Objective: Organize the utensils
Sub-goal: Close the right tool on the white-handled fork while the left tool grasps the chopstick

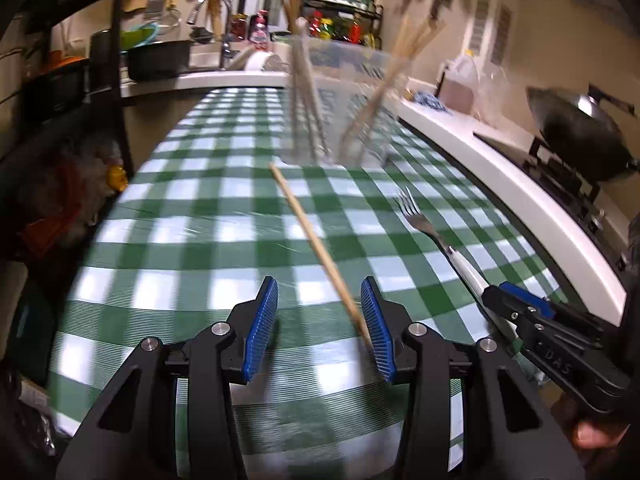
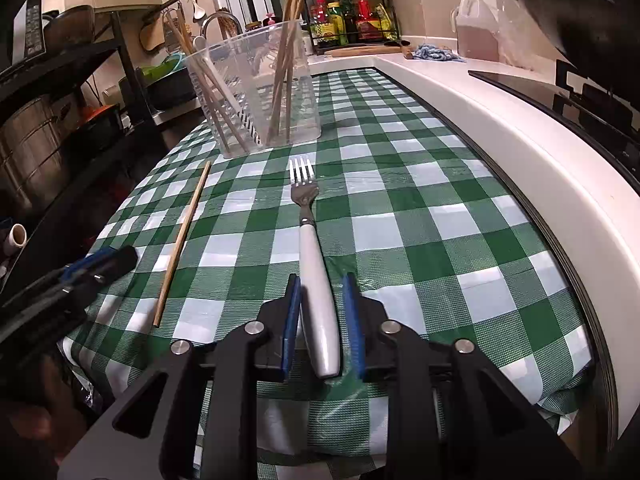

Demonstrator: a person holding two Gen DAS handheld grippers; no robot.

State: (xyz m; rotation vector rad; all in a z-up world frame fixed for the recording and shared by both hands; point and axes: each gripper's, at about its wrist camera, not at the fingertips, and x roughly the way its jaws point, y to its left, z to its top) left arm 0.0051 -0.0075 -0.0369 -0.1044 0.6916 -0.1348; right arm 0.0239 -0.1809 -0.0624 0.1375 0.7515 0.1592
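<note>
A wooden chopstick (image 1: 316,248) lies on the green checked tablecloth (image 1: 208,216); its near end lies between the fingers of my open left gripper (image 1: 320,292), close to the right pad. It also shows in the right wrist view (image 2: 182,240). A fork with a white handle (image 2: 314,272) lies on the cloth; my right gripper (image 2: 320,292) straddles its handle, jaws close on both sides with small gaps showing. In the left wrist view the fork (image 1: 432,236) leads into the right gripper (image 1: 520,312). A clear utensil holder (image 2: 256,92) with several chopsticks stands behind.
A white counter (image 2: 500,92) with a stove and wok (image 1: 580,128) runs along the right. A spice rack (image 2: 352,16) and sink faucet (image 1: 212,12) stand at the back. A dark shelf with pots (image 2: 48,120) is on the left.
</note>
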